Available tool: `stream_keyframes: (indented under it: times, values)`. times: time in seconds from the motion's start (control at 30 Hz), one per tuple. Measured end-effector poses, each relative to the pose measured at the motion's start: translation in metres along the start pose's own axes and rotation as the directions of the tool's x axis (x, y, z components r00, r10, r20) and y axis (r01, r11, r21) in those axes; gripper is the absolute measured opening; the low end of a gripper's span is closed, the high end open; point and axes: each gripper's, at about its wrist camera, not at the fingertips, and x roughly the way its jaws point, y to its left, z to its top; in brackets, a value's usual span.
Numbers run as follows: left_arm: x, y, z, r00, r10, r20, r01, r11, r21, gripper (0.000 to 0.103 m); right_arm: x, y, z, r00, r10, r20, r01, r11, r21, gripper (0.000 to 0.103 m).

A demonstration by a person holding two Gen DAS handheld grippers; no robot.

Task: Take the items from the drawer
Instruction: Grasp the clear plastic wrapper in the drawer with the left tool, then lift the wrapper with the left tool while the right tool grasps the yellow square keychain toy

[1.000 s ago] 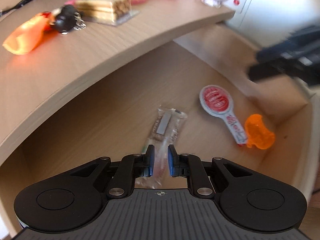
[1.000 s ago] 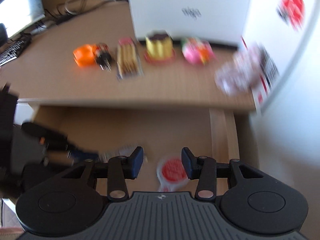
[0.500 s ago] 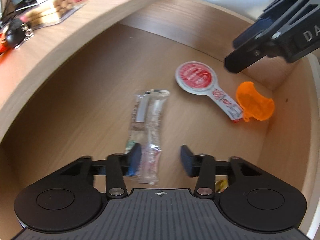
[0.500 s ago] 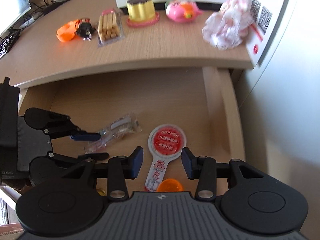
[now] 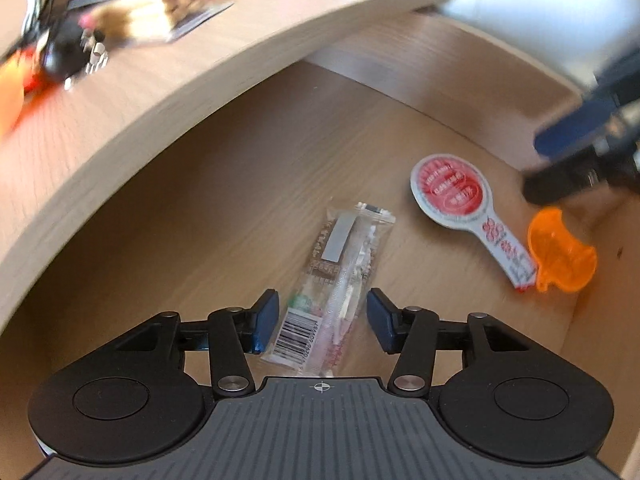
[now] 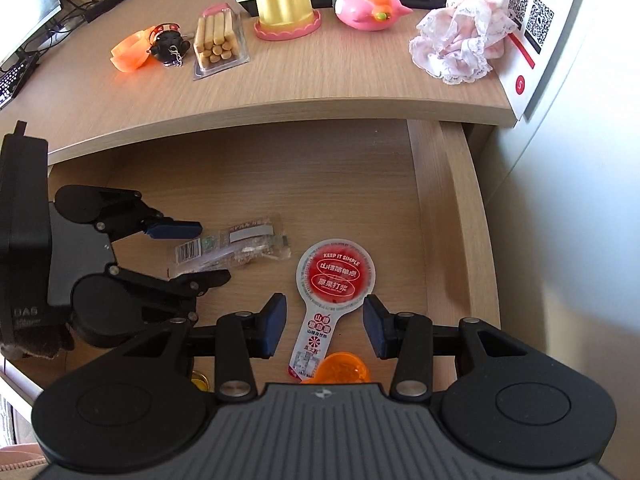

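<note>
Drawer (image 6: 452, 200) pulled out under tabletop (image 6: 320, 80) edge; rt side wall runs close past the red-label pouch (image 6: 334, 280), bare floor toward the back and front-left. Drawer contents: clear wrapped snack packet (image 5: 344, 276) near centre, red-label pouch w/ long neck just to its rt, orange cap (image 5: 560, 256) touching the neck end, small yellow item (image 6: 199, 381) at front, mostly hidden. Left claw (image 5: 322, 320) open, low in drawer, fingers either side of packet's barcode end; contact w/ packet cannot tell. Right claw (image 6: 324, 326) open, over pouch neck, fingers flanking it, not closed on it. Tabletop holds: orange strap w/ black keyring (image 6: 152, 46), biscuit-stick pack (image 6: 218, 42), yellow pudding cup (image 6: 286, 10), pink toy (image 6: 370, 2), frilly pink cloth (image 6: 460, 46), white QR card (image 6: 532, 36). Vs 0.5 s ago: left claw's view has swung so more tabletop shows, packet now centred between its fingers instead of by left finger; right claw sits lower and nearer the pouch, gap unchanged. Vs 1.0 s ago: left claw was nearly shut, now wide.
</note>
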Motion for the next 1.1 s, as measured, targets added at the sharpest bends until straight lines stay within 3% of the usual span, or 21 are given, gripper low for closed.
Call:
stream_keyframes:
  times: [0.1, 0.23, 0.37, 0.5, 0.77, 0.87, 1.0, 1.1]
  values:
    - [0.001, 0.005, 0.003, 1.0, -0.014, 0.006, 0.014, 1.0, -0.027, 0.054, -0.001, 0.015, 0.001, 0.999, 0.019, -0.026, -0.019, 1.0, 0.022, 0.042]
    - [-0.003, 0.004, 0.001, 0.998, 0.037, -0.05, -0.04, 0.997, -0.059, 0.043, 0.001, 0.019, 0.003, 0.998, 0.017, -0.059, -0.015, 0.999, 0.028, 0.042]
    - [-0.017, 0.013, -0.016, 0.996, 0.02, -0.082, -0.027, 0.996, -0.086, 0.033, 0.002, 0.022, 0.007, 0.997, 0.016, -0.072, -0.014, 0.999, 0.03, 0.042]
    - [-0.048, 0.028, -0.032, 0.998, 0.049, -0.044, -0.055, 0.986, -0.158, 0.03, 0.012, 0.028, 0.02, 0.996, 0.0, -0.088, 0.003, 1.0, 0.029, 0.046]
    - [-0.11, 0.05, -0.054, 0.997, 0.073, 0.02, -0.062, 0.94, -0.335, 0.03, 0.047, 0.051, 0.039, 0.979, -0.097, -0.179, 0.088, 0.994, -0.059, 0.047]
    - [-0.12, 0.044, -0.056, 0.996, 0.074, 0.052, -0.047, 0.917, -0.396, 0.03, 0.051, 0.057, 0.046, 0.977, -0.142, -0.162, 0.127, 0.987, -0.099, 0.057]
    - [-0.138, 0.044, -0.061, 0.991, 0.084, 0.103, -0.025, 0.882, -0.471, 0.03, 0.057, 0.063, 0.055, 0.977, -0.136, -0.162, 0.119, 0.987, -0.109, 0.062]
    - [-0.145, 0.043, -0.063, 0.989, 0.095, 0.117, -0.026, 0.872, -0.488, 0.03, 0.065, 0.066, 0.057, 0.973, -0.11, -0.201, 0.095, 0.992, -0.086, 0.062]
